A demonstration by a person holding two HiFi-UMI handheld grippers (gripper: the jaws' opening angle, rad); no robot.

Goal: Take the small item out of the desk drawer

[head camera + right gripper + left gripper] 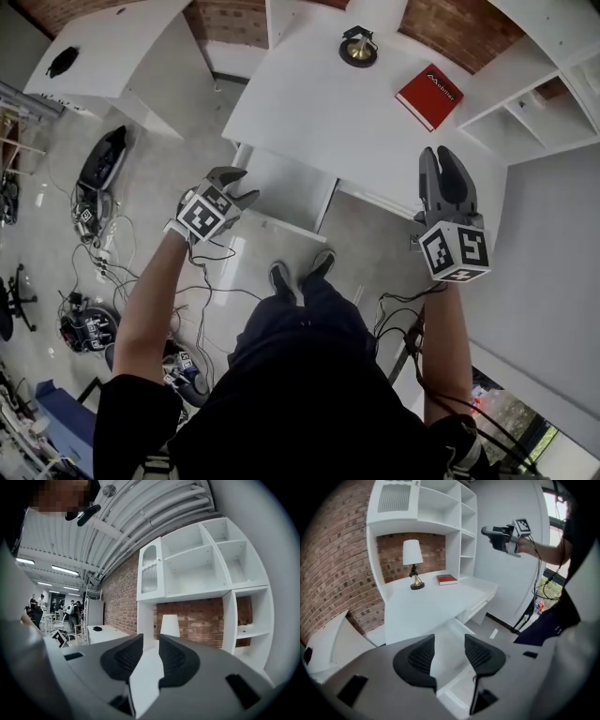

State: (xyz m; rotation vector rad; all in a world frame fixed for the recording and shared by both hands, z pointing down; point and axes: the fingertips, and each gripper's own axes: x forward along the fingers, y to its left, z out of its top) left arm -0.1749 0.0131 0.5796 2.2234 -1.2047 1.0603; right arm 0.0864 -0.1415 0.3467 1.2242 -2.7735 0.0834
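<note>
Cables [103,267] lie on the floor at the left; the left gripper [239,185], jaws spread and empty, hangs by the drawer [286,187] sticking out under the white desk [319,103]; the small item inside cannot be made out; a lamp [359,47] and a red book [429,96] sit at the top; the right gripper [439,159], jaws apart and empty, is at the desk's right edge.

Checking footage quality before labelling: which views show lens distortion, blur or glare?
Head view: sharp, evenly lit, slight sheen on the floor. Left gripper view: heavy fisheye, black corners, brick wall bowed, a little soft. Right gripper view: same fisheye curving the shelves; ceiling lights bright.
</note>
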